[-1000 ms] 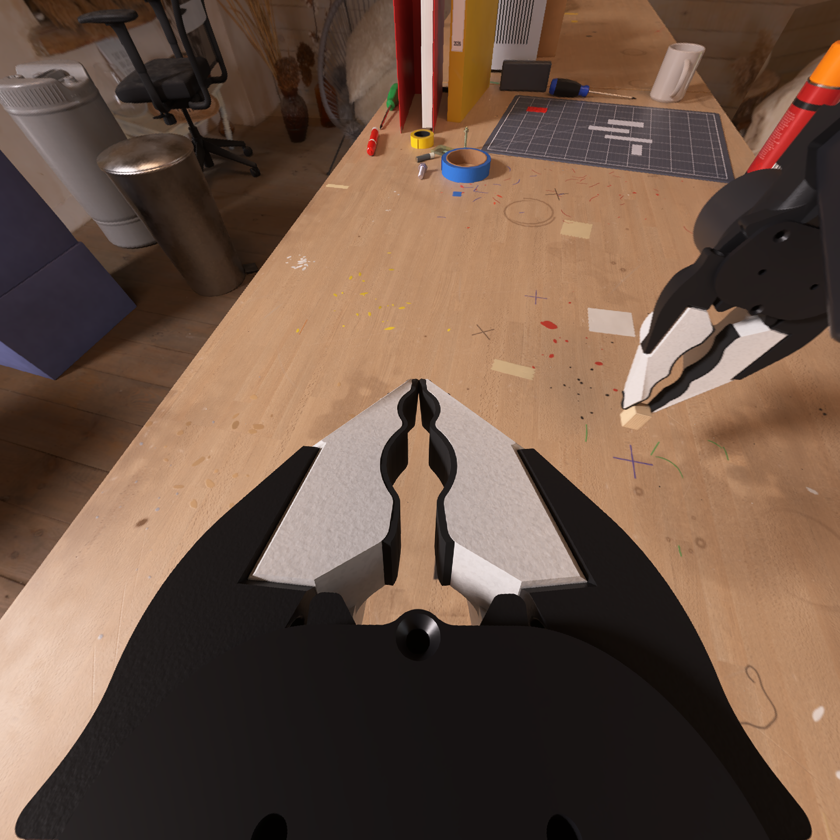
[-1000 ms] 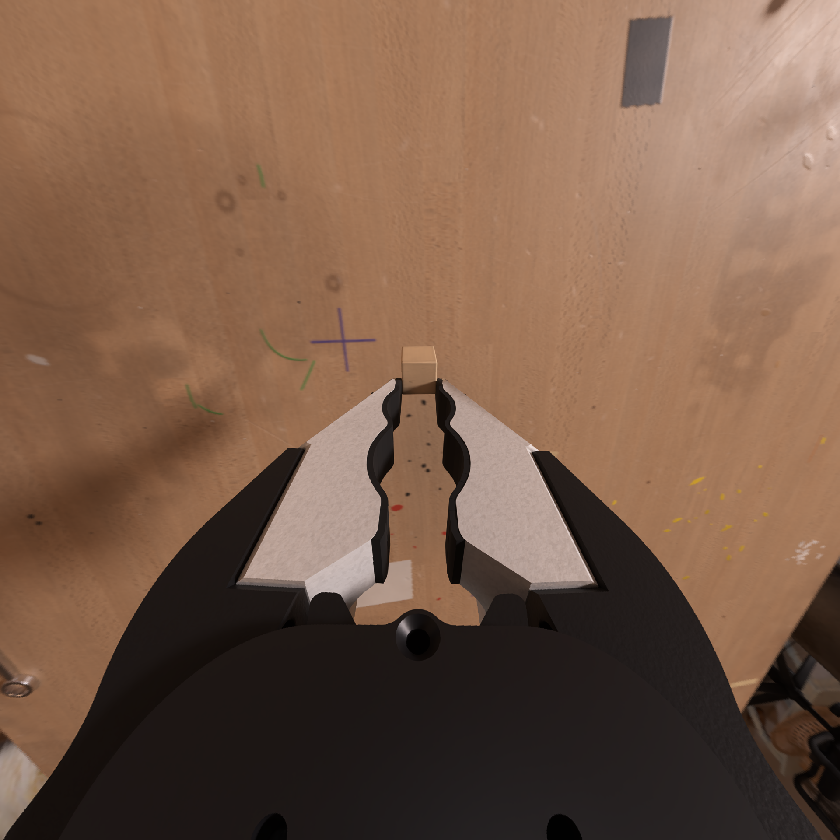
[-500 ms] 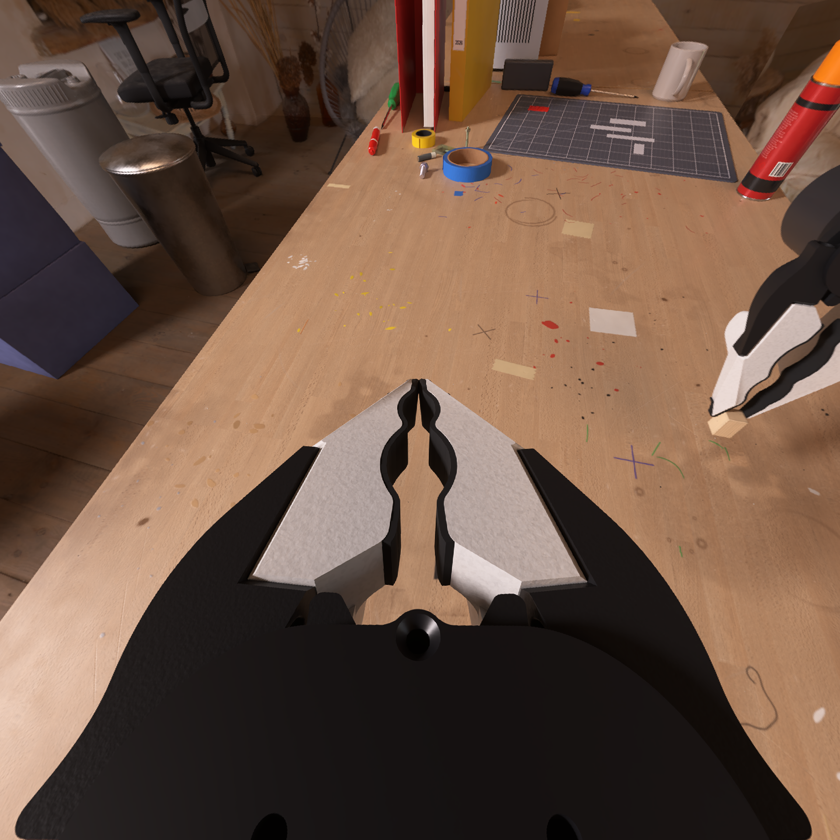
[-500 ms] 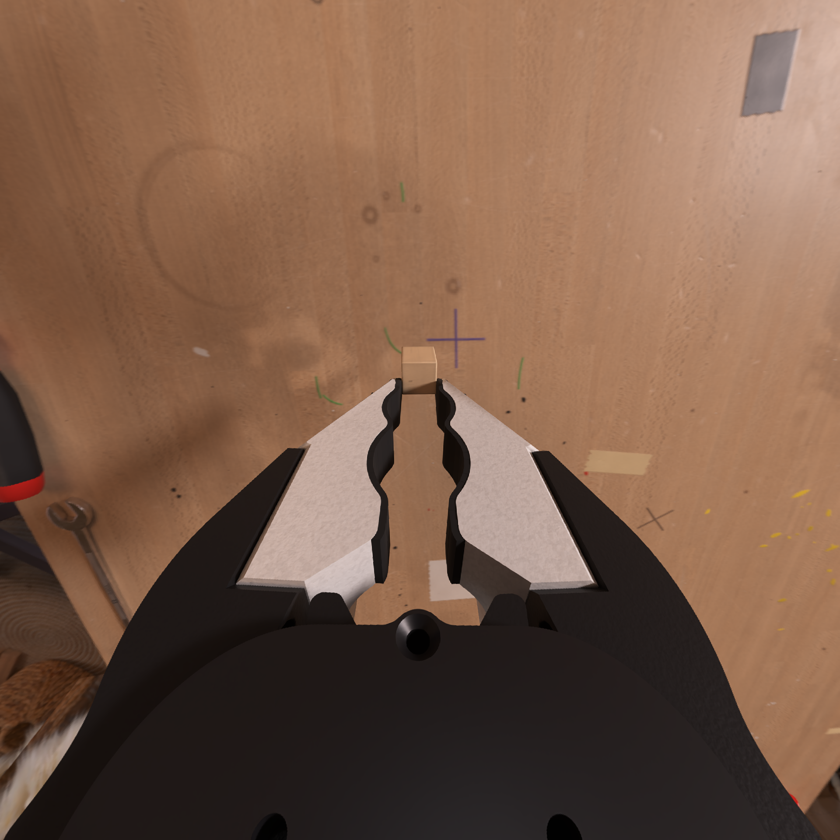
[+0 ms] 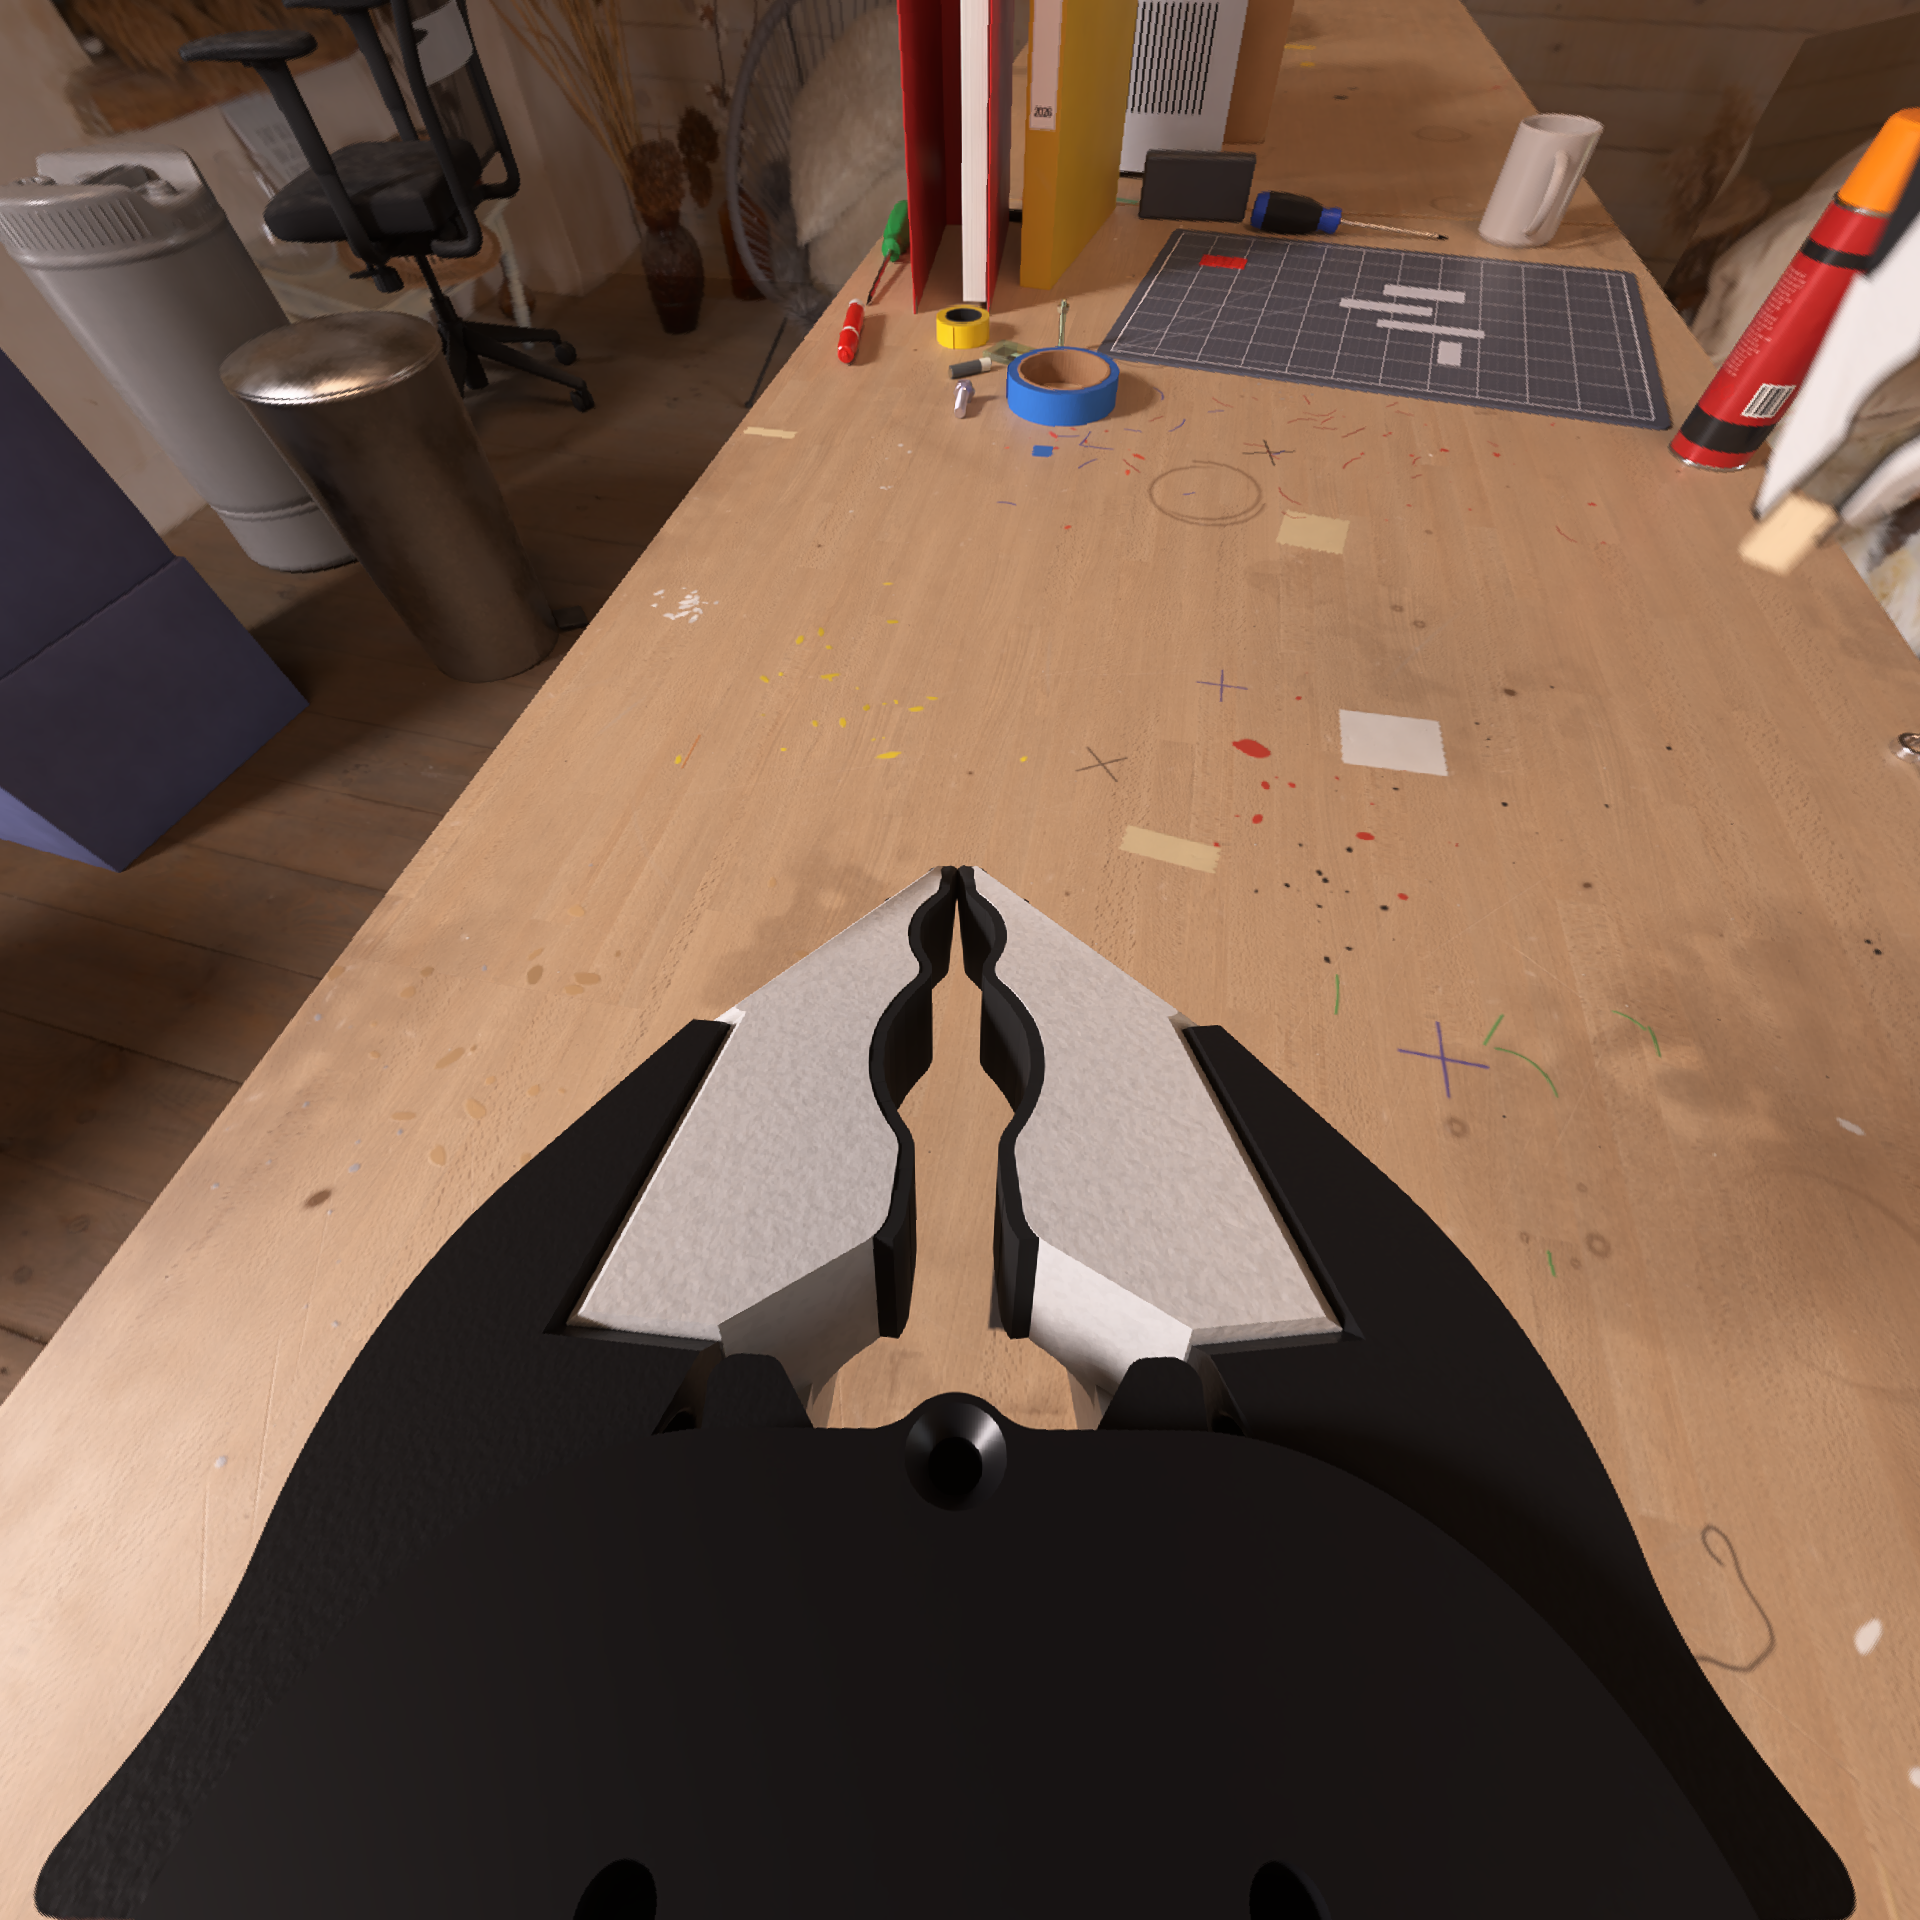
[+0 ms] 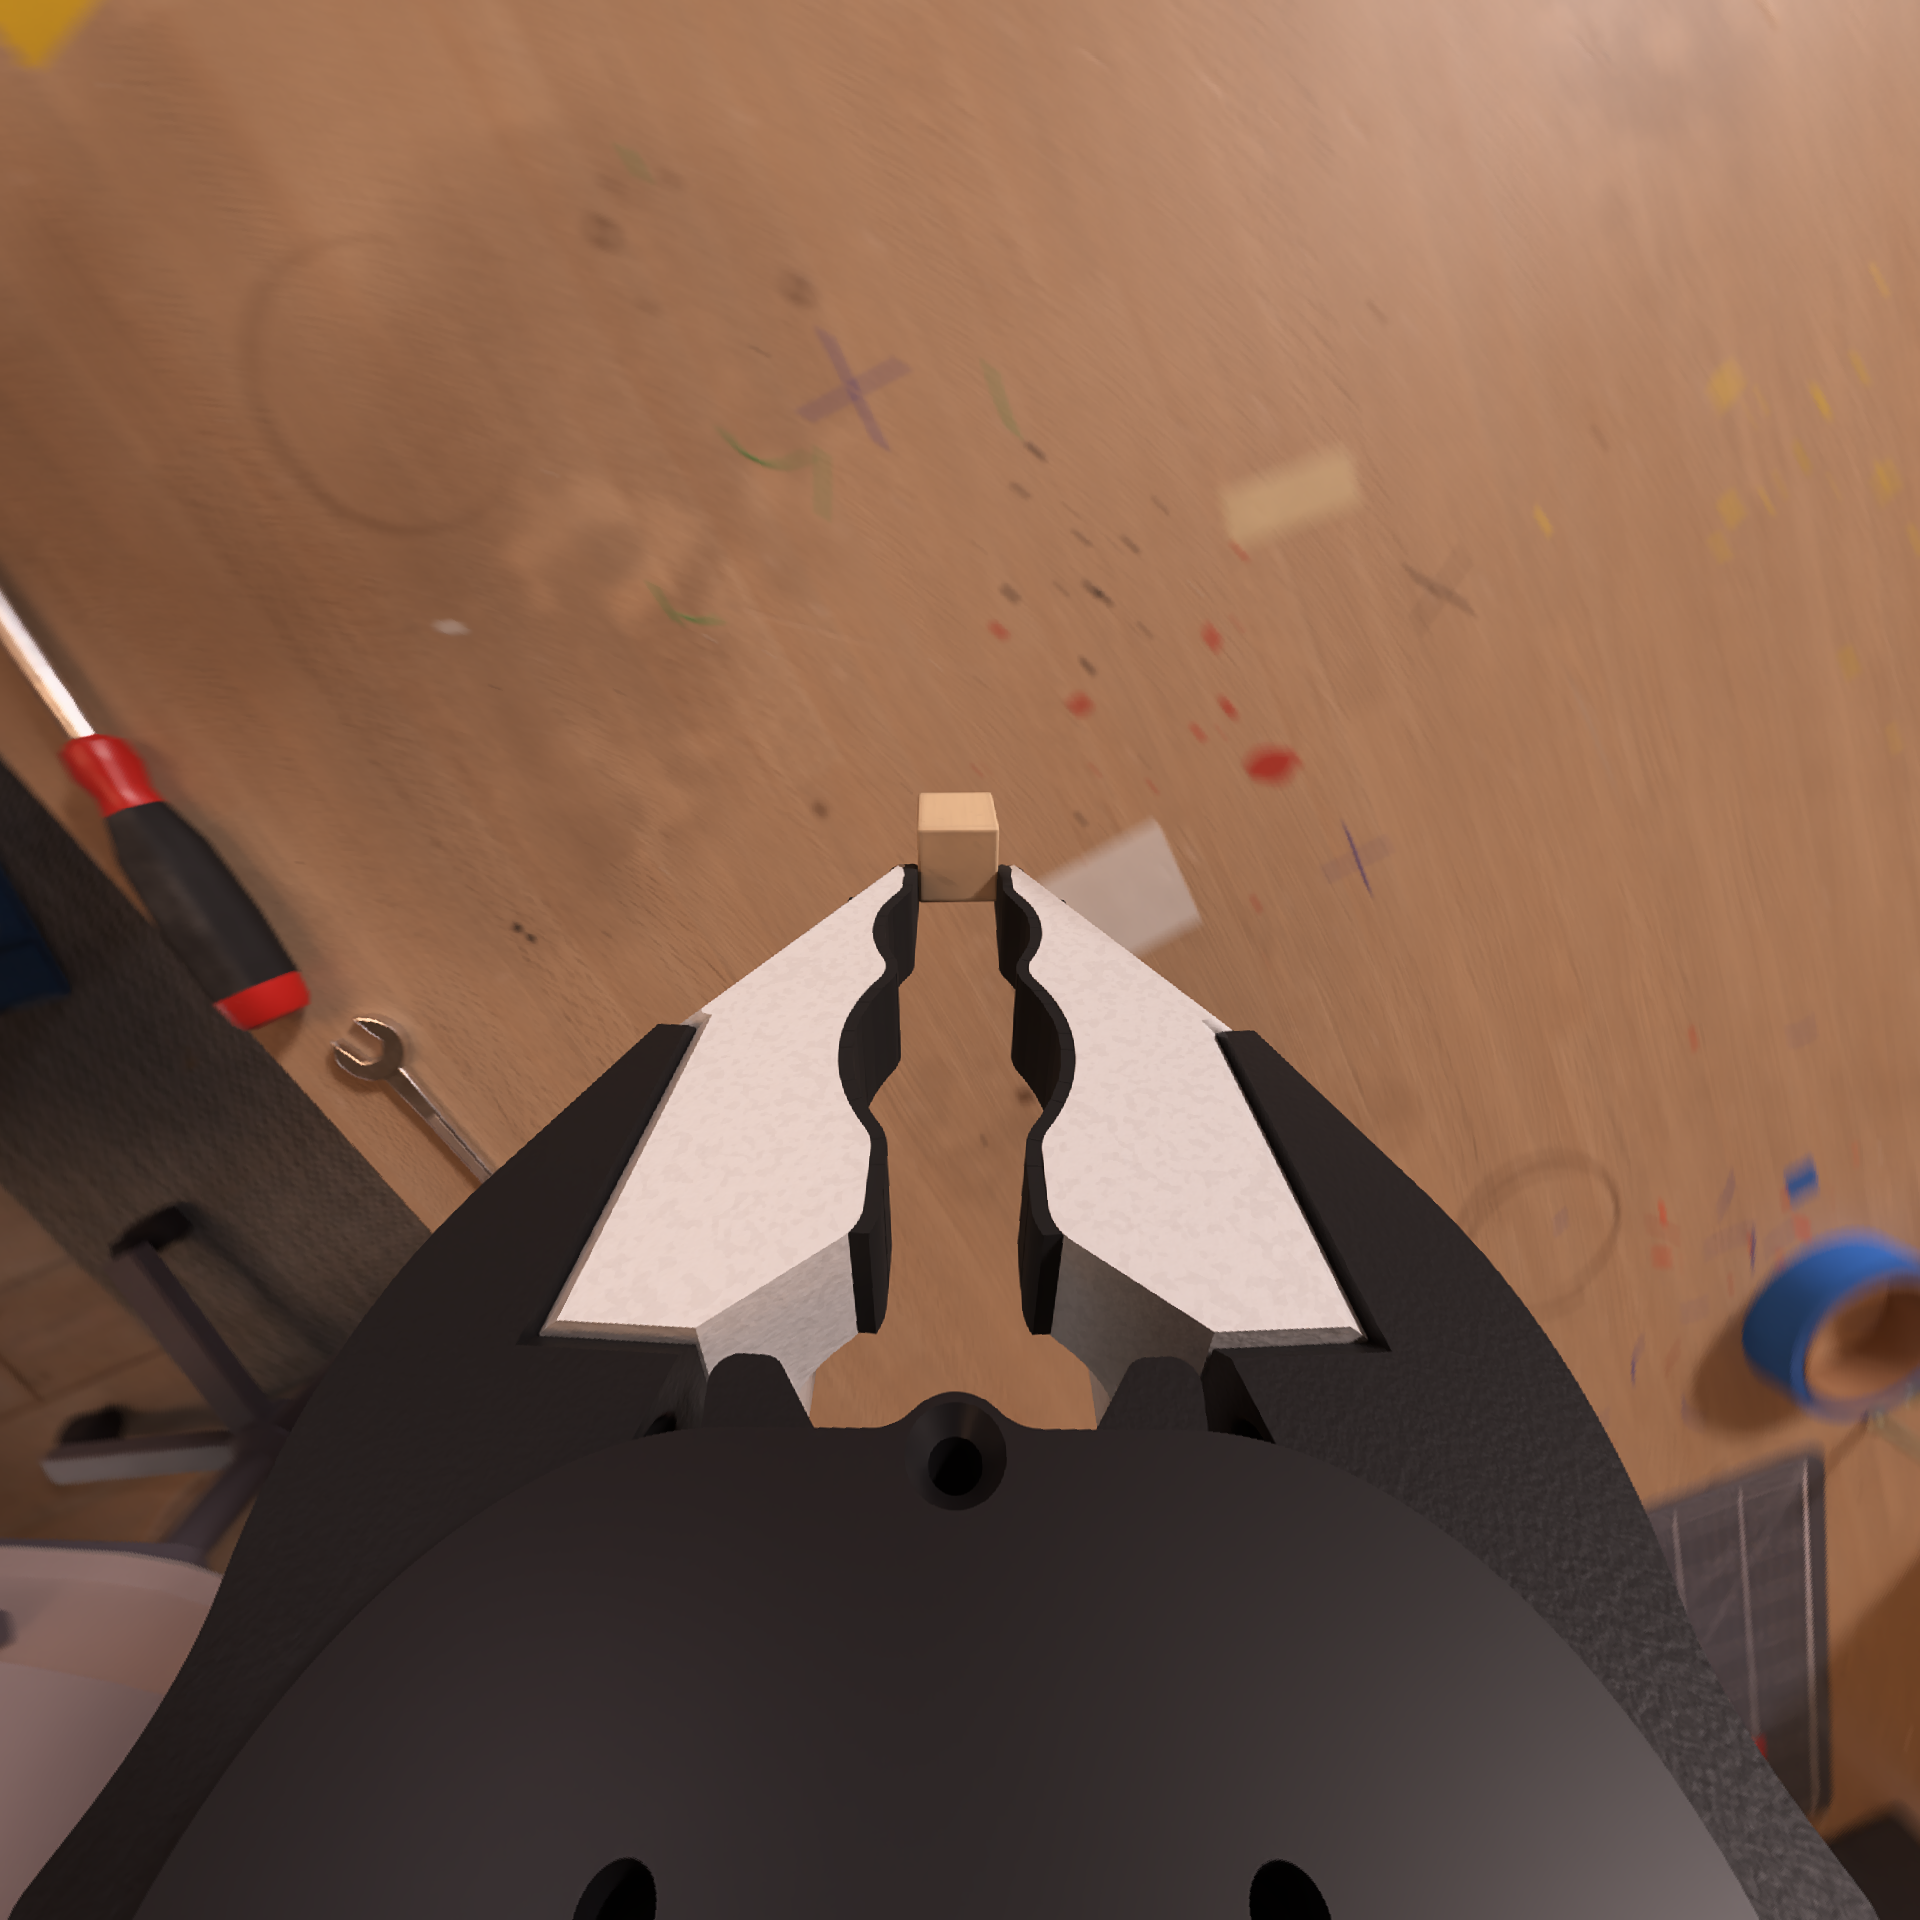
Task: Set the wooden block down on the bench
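My right gripper (image 6: pixel 957 885) is shut on a small pale wooden block (image 6: pixel 957 858), pinched at its fingertips, high above the wooden bench (image 6: pixel 1039 260). In the left wrist view the block (image 5: pixel 1782 534) shows at the far right edge, held in the air under the right gripper's white fingers (image 5: pixel 1839 416). My left gripper (image 5: pixel 957 875) is shut and empty, low over the bench (image 5: pixel 935 644) near its middle.
A blue tape roll (image 5: pixel 1061 383), yellow tape roll (image 5: pixel 962 325), grey cutting mat (image 5: pixel 1382 322), red spray can (image 5: pixel 1782 312), white mug (image 5: pixel 1538 179) and upright binders (image 5: pixel 997 135) stand at the far end. A red-handled screwdriver (image 6: pixel 187 883) and spanner (image 6: pixel 400 1086) lie near the bench's edge.
My right gripper has carried the block up and away to the right, off the bench surface, and turned; its view is blurred with motion. The left gripper has not moved.
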`<state>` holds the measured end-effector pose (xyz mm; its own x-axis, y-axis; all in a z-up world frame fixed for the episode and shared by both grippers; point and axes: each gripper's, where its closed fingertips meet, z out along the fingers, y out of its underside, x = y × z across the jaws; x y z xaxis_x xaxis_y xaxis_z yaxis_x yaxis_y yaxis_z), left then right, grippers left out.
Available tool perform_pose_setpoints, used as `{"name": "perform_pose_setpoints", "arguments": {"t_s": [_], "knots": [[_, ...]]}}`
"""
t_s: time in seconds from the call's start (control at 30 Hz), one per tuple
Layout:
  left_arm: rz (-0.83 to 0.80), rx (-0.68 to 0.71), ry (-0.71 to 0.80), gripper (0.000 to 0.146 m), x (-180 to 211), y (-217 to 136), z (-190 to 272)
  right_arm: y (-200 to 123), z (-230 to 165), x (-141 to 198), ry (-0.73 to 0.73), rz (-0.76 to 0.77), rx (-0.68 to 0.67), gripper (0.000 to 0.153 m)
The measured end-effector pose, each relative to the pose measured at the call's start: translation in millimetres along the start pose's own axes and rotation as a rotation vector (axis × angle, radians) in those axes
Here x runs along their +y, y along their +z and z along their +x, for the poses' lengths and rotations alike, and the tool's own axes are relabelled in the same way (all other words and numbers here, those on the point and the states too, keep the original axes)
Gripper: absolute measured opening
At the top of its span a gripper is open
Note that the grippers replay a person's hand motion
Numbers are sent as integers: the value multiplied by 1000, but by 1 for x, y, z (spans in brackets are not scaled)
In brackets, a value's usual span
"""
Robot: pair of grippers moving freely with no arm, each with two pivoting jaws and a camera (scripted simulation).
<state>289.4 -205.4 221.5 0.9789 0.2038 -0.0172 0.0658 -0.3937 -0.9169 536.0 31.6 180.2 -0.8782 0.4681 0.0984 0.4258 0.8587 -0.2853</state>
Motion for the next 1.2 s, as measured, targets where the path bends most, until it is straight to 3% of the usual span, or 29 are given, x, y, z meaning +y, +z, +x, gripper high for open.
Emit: {"name": "perform_pose_setpoints", "arguments": {"t_s": [0.13,0.23,0.37,0.5,0.63,0.83,1.0,1.2], "knots": [[3,1,-5,0,0,0,0,-27,67,46,270,-23,56,14],[4,3,-6,0,0,0,0,-26,122,77,504,5,54,14],[4,4,-4,0,0,0,0,8,173,111,789,40,-50,14],[1,3,-1,0,0,0,0,52,193,142,938,-14,-103,14],[-3,1,2,0,0,0,0,86,197,164,978,-105,-93,14],[-5,-2,3,0,0,0,0,118,203,166,960,-201,-25,14],[-8,-6,4,0,0,0,0,137,211,167,927,-296,50,14],[-6,-2,3,0,0,0,0,147,225,165,927,-299,111,14]]}}
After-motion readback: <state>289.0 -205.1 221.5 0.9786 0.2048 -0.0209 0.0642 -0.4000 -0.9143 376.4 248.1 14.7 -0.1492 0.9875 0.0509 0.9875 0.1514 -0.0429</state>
